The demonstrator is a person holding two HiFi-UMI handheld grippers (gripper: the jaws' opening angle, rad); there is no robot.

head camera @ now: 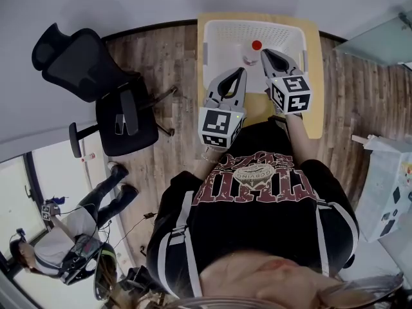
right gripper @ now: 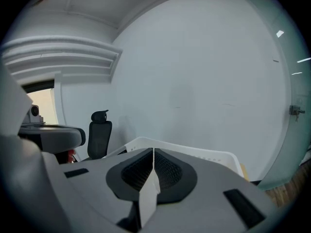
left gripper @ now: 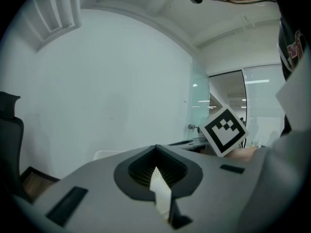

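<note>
I hold both grippers up in front of my chest, pointing toward the white wall. My left gripper (head camera: 239,71) (left gripper: 156,148) is shut with nothing between its jaws. It hangs near the front left corner of a white plastic basket (head camera: 212,37) (left gripper: 104,154). My right gripper (head camera: 264,52) (right gripper: 153,150) is shut and empty too, above the basket's front right part. Its marker cube (left gripper: 223,130) shows in the left gripper view. The basket stands on a small wooden table (head camera: 313,76). Inside it lies a small object with a red cap (head camera: 256,45). The basket's rim (right gripper: 194,152) shows beyond the right jaws.
A black office chair (head camera: 96,89) (right gripper: 99,132) stands on the wooden floor left of the table. Another person (head camera: 71,237) sits at the lower left. A white unit (head camera: 386,185) is at the right edge and glass panels (left gripper: 228,96) beyond.
</note>
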